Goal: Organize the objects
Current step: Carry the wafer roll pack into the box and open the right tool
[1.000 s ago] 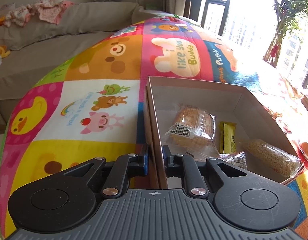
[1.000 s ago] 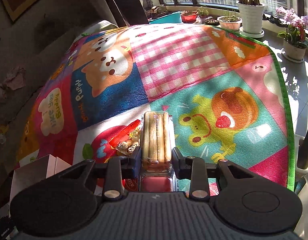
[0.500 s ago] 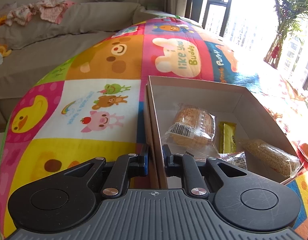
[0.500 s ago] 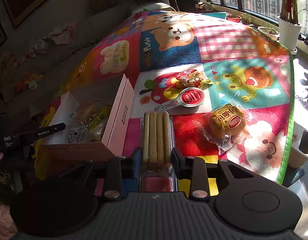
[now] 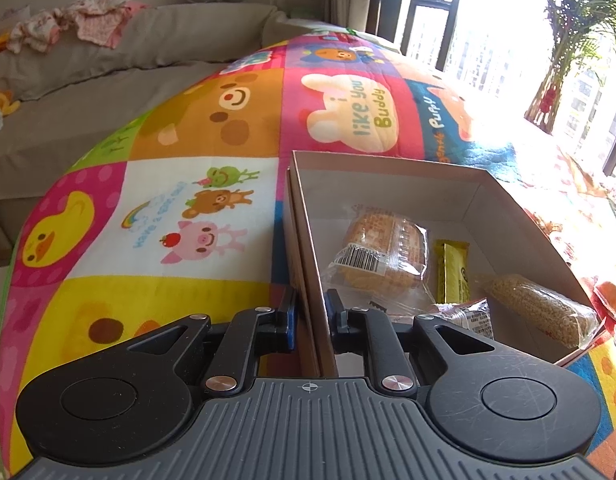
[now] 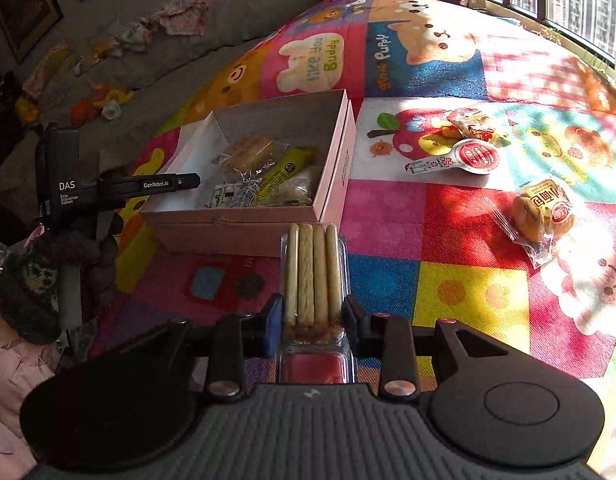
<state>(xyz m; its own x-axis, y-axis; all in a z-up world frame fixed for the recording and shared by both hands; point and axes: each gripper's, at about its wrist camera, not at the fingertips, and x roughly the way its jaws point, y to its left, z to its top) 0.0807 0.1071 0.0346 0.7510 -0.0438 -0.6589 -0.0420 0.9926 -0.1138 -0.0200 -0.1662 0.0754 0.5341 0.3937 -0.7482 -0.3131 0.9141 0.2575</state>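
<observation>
An open cardboard box [image 5: 387,184] sits on the colourful play mat and holds several wrapped snacks, among them a wrapped cake [image 5: 381,254] and a yellow bar [image 5: 453,270]. My left gripper [image 5: 311,314] is shut on the box's near left wall. The box also shows in the right wrist view [image 6: 335,172]. My right gripper [image 6: 312,316] is shut on a clear tray of biscuit sticks [image 6: 312,276], held above the mat just in front of the box.
On the mat to the right of the box lie a red-lidded cup [image 6: 473,158], a wrapped snack [image 6: 473,124] and a packaged bun [image 6: 541,212]. A grey sofa with clothes [image 5: 92,28] runs along the far side. Windows and plants are at the right.
My right gripper has carried the biscuit tray left and turned toward the box, which now lies right ahead. My left gripper has kept its hold on the box wall.
</observation>
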